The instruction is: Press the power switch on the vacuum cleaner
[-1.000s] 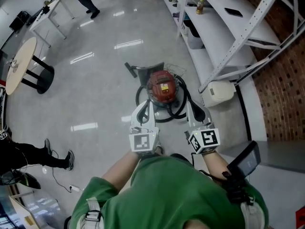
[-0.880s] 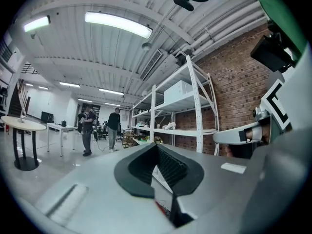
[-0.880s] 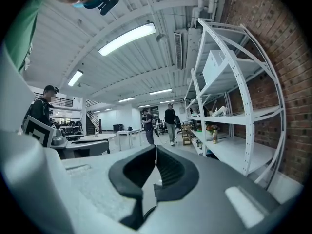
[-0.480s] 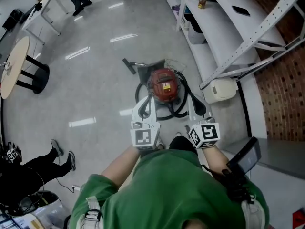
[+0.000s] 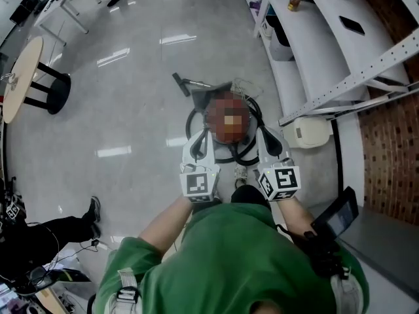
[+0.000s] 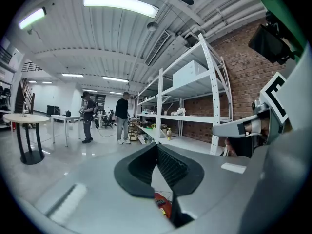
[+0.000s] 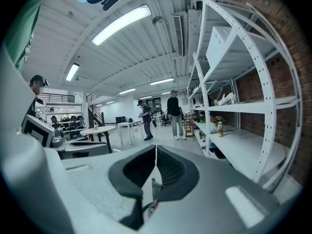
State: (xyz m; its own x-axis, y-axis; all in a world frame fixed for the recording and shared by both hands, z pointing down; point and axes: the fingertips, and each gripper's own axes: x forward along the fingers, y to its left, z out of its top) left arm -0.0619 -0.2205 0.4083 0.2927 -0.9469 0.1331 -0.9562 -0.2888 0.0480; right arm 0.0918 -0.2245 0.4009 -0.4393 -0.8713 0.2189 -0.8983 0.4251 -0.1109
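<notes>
The red vacuum cleaner (image 5: pixel 228 118) stands on the glossy floor straight ahead in the head view, its top covered by a mosaic patch, with a black hose (image 5: pixel 243 154) coiled round it. My left gripper (image 5: pixel 199 141) hovers just left of its near side, and my right gripper (image 5: pixel 270 144) just right of it; neither touches it. In the left gripper view the jaws of the left gripper (image 6: pixel 157 146) meet, shut and empty, with a strip of the red vacuum cleaner (image 6: pixel 164 205) below them. The right gripper (image 7: pixel 155 149) is likewise shut on nothing.
A white shelving rack (image 5: pixel 314 51) runs along the right, with a white appliance (image 5: pixel 308 133) on the floor at its foot. The vacuum's floor nozzle (image 5: pixel 185 83) lies beyond it. A round table (image 5: pixel 18 78) stands far left; a person (image 5: pixel 46 231) sits at lower left.
The view has moved forward over the floor, so the table, shelves and seated person have slid down the picture. Both grippers keep their places beside the vacuum cleaner, still shut.
</notes>
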